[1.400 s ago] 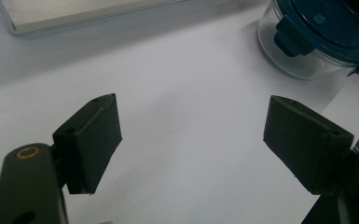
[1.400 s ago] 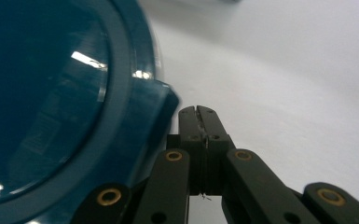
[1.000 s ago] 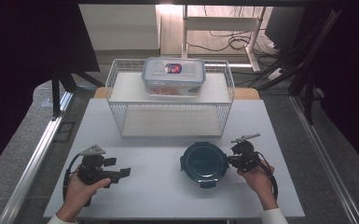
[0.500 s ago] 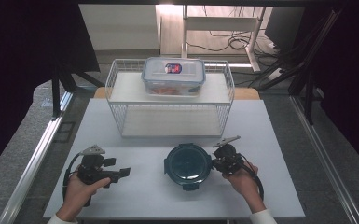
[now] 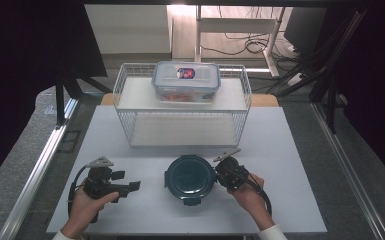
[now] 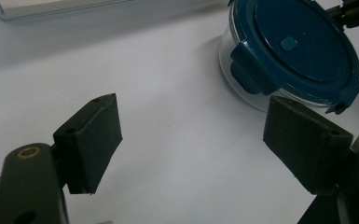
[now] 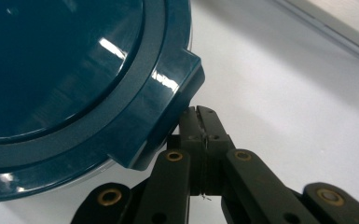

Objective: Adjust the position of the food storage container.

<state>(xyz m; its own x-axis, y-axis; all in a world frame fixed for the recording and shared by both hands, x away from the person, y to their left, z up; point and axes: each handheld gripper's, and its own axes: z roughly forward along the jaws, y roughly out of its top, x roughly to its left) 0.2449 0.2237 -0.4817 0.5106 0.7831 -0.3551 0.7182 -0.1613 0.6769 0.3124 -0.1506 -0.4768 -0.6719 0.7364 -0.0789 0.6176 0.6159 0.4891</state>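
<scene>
White tabletop [image 5: 290, 145] spans the middle of the high view, dark curtains on either side. At lower centre sits a round container with a dark teal clip lid [image 5: 190, 177]. The right gripper [image 5: 219, 172] touches its right edge, jaws pressed together with nothing between them, tips against a lid clip. At lower left, the left gripper [image 5: 132, 186] rests with jaws wide apart and empty. Higher up, a white wire rack [image 5: 180, 132] carries a rectangular lidded food box [image 5: 186, 82].

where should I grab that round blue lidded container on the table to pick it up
Probably across the round container's clear wall under the lid rim, coming from the left with the open left gripper. The lid top is flat and slick, and its latch tabs stick out, so aim between them.
</scene>
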